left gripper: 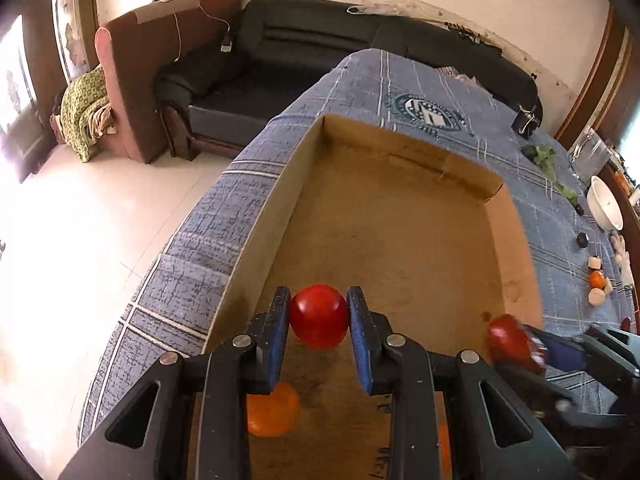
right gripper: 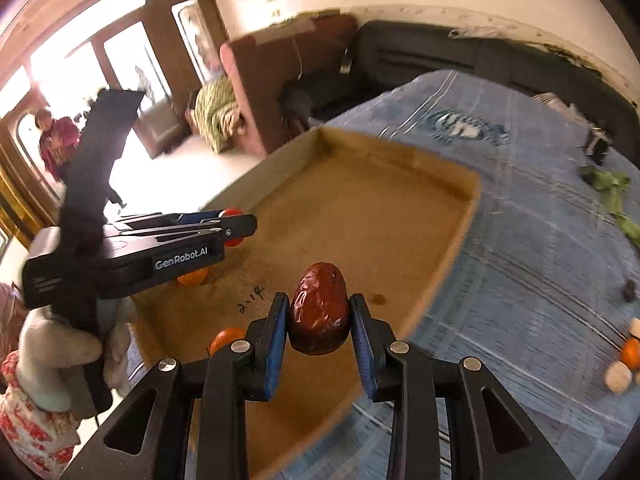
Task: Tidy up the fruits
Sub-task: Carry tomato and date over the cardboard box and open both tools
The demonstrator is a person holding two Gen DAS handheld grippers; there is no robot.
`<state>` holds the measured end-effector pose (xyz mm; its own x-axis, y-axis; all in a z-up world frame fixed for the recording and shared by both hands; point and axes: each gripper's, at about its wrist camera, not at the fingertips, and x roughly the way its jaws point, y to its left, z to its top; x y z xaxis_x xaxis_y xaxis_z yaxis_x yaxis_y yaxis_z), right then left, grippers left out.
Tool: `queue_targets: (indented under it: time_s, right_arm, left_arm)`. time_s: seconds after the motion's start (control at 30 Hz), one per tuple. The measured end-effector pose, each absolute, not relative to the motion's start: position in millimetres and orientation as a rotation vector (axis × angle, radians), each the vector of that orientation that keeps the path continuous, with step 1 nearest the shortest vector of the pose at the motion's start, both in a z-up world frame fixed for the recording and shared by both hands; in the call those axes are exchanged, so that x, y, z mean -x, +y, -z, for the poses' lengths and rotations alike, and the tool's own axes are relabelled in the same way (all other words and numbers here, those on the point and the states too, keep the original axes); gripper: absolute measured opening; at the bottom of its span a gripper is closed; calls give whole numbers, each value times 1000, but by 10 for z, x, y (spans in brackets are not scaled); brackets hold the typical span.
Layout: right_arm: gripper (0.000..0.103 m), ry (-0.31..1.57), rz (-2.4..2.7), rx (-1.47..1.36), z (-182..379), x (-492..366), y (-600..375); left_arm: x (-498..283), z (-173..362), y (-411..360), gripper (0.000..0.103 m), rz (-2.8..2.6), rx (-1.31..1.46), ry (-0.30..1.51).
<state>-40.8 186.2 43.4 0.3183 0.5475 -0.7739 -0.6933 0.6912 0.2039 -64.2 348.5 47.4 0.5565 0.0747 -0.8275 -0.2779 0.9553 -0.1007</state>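
Observation:
My left gripper (left gripper: 319, 318) is shut on a small red tomato (left gripper: 319, 316) and holds it over the near left part of a shallow cardboard tray (left gripper: 276, 200). My right gripper (right gripper: 319, 316) is shut on a wrinkled dark red date (right gripper: 319, 308) above the tray's near right edge (right gripper: 456, 236). The date also shows blurred in the left wrist view (left gripper: 514, 344). Orange fruits lie in the tray's near part (left gripper: 274, 410) (right gripper: 226, 338) (right gripper: 194, 277). The left gripper shows from the side in the right wrist view (right gripper: 234, 226).
The tray lies on a blue checked cloth (left gripper: 420, 92) over the table. At the right lie green leaves (left gripper: 542, 156), a white bowl (left gripper: 606, 204), dark fruits (left gripper: 582, 240), an orange fruit (left gripper: 597, 280) and white pieces (left gripper: 596, 298). A sofa (left gripper: 320, 48) stands behind.

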Motion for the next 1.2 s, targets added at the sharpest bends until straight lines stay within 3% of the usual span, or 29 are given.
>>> queue_targets:
  time_s: [0.3,0.47,0.57,0.73,1.2]
  right_arm:
    - [35,980,-850,240,-197,454,2189]
    - [35,971,-859,228,-226,497,2148]
    - [40,954,-872,202,-314,564,2065]
    - [58,900,-871,141,-515,694,1762]
    - [66,827,-775,15,-627,834,708]
  left_arm:
    - [769,-491,3613,30,-215,293,945]
    - [1000,-714,3585,45,-215,329,869]
    - [1216,-896,3508,47,-216,343,805]
    - [1605,-1140,3271,57,-194,398,698]
    - [1653,-1099,2521,59,-100,429,732]
